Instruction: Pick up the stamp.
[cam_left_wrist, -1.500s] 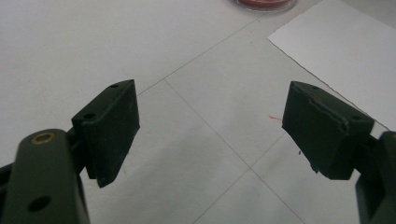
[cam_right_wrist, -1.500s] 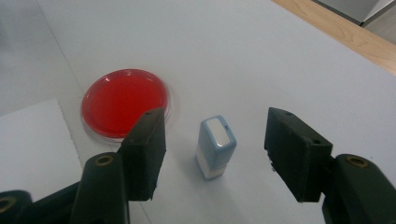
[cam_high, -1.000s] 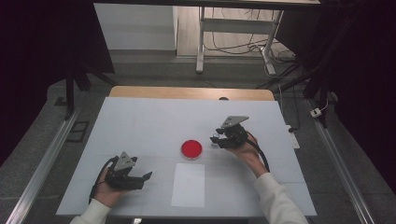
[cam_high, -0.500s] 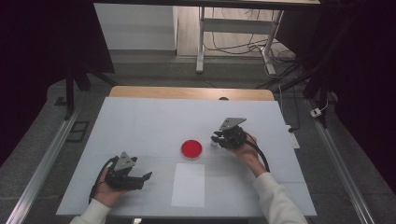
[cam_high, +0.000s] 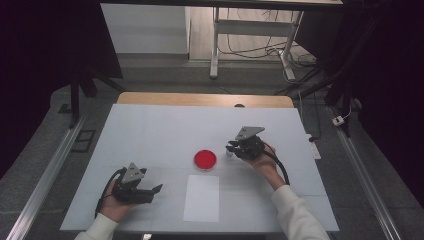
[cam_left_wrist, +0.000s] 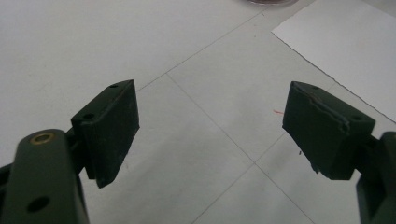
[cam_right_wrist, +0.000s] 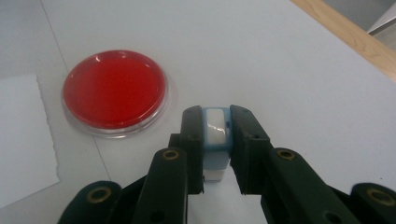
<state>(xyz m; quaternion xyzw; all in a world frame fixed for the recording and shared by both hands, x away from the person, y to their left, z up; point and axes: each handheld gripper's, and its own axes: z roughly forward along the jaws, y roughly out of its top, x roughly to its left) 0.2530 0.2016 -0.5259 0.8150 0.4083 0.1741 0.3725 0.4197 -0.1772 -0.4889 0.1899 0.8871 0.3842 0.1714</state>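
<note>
A red-filled clear petri dish (cam_high: 205, 159) (cam_right_wrist: 115, 89) lies at the middle of the white table. Just right of it my right gripper (cam_high: 230, 148) (cam_right_wrist: 215, 128) is shut on a small light-blue and white container (cam_right_wrist: 215, 135). Its jaws have just been closing, and the pads now press the container's two sides close above the table. My left gripper (cam_high: 156, 192) (cam_left_wrist: 210, 126) rests at the front left, pointing right. It is open, with only bare table between its jaws.
A white sheet of paper (cam_high: 202, 197) (cam_left_wrist: 345, 51) (cam_right_wrist: 23, 140) lies in front of the dish. The wooden table edge (cam_high: 205, 99) runs along the far side. Metal rails (cam_high: 47, 177) flank the table on the floor.
The right gripper's jaws have drawn together on the small container. Neither hand has shifted, and the dish and paper lie as before.
</note>
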